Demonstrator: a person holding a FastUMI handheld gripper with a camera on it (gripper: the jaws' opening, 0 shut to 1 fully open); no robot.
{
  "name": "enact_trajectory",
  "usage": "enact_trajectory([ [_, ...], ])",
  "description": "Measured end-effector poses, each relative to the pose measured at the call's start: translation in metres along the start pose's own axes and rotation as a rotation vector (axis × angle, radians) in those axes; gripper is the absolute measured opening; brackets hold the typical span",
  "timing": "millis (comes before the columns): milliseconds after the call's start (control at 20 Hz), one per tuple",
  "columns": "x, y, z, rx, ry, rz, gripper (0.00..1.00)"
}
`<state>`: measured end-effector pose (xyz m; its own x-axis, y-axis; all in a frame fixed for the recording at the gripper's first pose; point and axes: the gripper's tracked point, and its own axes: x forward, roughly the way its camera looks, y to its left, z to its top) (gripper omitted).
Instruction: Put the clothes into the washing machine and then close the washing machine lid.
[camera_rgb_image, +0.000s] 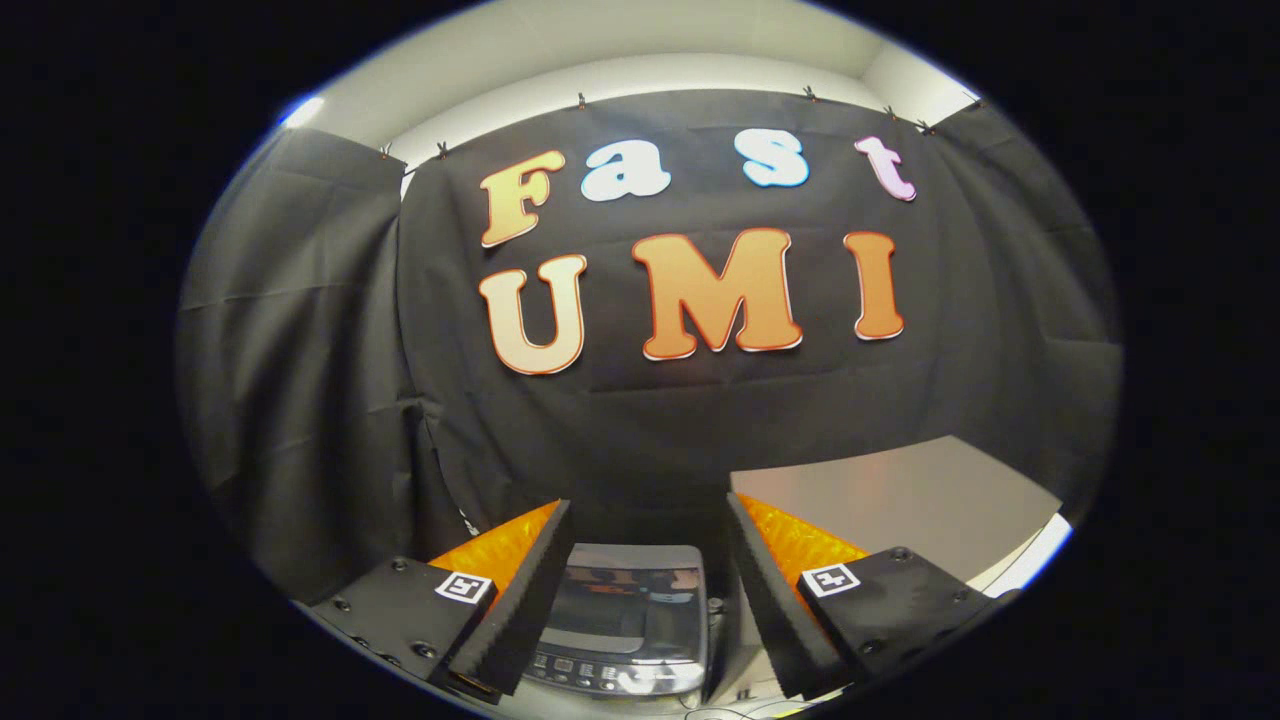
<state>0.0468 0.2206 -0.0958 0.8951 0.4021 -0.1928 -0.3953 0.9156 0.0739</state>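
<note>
A small grey washing machine stands low down between my two fingers, seen from above and in front. Its dark glossy lid lies flat and shut, with a row of control buttons along the near edge. My gripper hovers above it, open, with nothing between its black foam pads. The fingers are black with orange sides and small square markers. I see no clothes between the fingers or on the machine.
A light grey table top reaches out to the right of the machine, beyond the right finger. Black cloth walls close in behind and on the left. Thin cables lie near the machine's front.
</note>
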Motion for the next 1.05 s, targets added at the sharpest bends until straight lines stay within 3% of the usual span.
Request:
enact_trajectory([
  [550, -0.165, -0.102, 0.033, -0.051, -0.09, -0.043, 0.97],
  [900, -0.206, -0.14, 0.028, -0.092, -0.127, -0.138, 0.97],
  [1050, -0.219, -0.14, 0.023, -0.11, -0.139, -0.138, 0.97],
])
